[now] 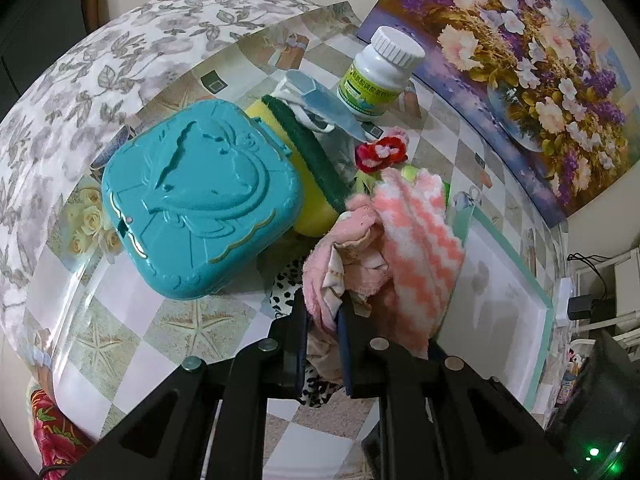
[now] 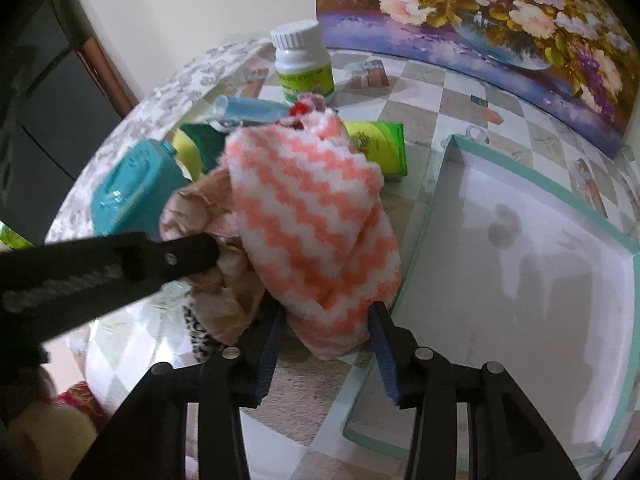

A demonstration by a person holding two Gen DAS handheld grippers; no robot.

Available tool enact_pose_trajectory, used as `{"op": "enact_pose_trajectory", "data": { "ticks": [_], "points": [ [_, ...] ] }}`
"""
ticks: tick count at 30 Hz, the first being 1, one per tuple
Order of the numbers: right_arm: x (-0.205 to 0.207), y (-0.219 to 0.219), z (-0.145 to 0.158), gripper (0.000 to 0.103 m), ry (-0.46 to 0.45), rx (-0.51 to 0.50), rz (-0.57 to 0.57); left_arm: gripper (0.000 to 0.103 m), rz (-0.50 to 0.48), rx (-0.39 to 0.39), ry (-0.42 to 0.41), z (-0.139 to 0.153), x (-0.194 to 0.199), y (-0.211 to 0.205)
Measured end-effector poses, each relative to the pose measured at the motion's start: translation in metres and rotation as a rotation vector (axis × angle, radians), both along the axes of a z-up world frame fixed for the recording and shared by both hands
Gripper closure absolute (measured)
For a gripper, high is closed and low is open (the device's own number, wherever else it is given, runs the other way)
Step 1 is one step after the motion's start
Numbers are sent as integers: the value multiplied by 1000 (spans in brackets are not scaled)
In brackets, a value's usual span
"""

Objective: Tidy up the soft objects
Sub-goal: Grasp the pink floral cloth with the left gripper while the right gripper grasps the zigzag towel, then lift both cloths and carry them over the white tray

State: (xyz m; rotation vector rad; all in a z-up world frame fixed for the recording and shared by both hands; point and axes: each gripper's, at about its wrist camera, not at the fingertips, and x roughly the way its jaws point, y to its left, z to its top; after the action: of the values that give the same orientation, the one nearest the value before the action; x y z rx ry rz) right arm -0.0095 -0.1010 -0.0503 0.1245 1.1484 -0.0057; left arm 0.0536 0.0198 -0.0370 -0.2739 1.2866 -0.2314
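Observation:
My left gripper [image 1: 325, 312] is shut on a pale pink cloth [image 1: 344, 256], held above the table; it also shows in the right wrist view [image 2: 208, 216] with the left gripper [image 2: 218, 250] clamped on it. My right gripper [image 2: 330, 314] is shut on a fluffy pink-and-white zigzag towel [image 2: 316, 216], which hangs beside the pink cloth in the left wrist view [image 1: 416, 248]. A leopard-print fabric [image 1: 284, 292] lies under them. An empty white box with a teal rim [image 2: 532, 216] lies to the right. A yellow-green sponge [image 1: 304, 168] and a red-white knitted flower [image 1: 380, 154] lie behind.
A teal plastic case [image 1: 196, 196] sits left of the cloths. A white pill bottle [image 1: 380, 76], a blue face mask [image 1: 320, 100] and a green packet [image 2: 380, 140] lie behind. A flower painting [image 1: 520, 60] leans on the wall. The round table's edge [image 1: 60, 364] curves at left.

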Motion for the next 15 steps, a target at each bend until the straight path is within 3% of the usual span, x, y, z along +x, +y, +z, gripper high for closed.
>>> {"op": "enact_pose_trajectory", "data": {
  "ticks": [1, 3, 6, 15],
  "points": [
    [0, -1, -2, 65, 5, -2, -1, 89, 0, 0, 0, 0, 0, 0],
    [0, -4, -5, 86, 22, -3, -13, 89, 2, -7, 7, -1, 1, 0],
    [-2, -13, -2, 93, 10, 23, -43, 89, 5, -22, 16, -1, 1, 0],
    [-3, -17, 14, 95, -42, 53, -70, 90, 11, -47, -14, 9, -1, 6]
  ]
}}
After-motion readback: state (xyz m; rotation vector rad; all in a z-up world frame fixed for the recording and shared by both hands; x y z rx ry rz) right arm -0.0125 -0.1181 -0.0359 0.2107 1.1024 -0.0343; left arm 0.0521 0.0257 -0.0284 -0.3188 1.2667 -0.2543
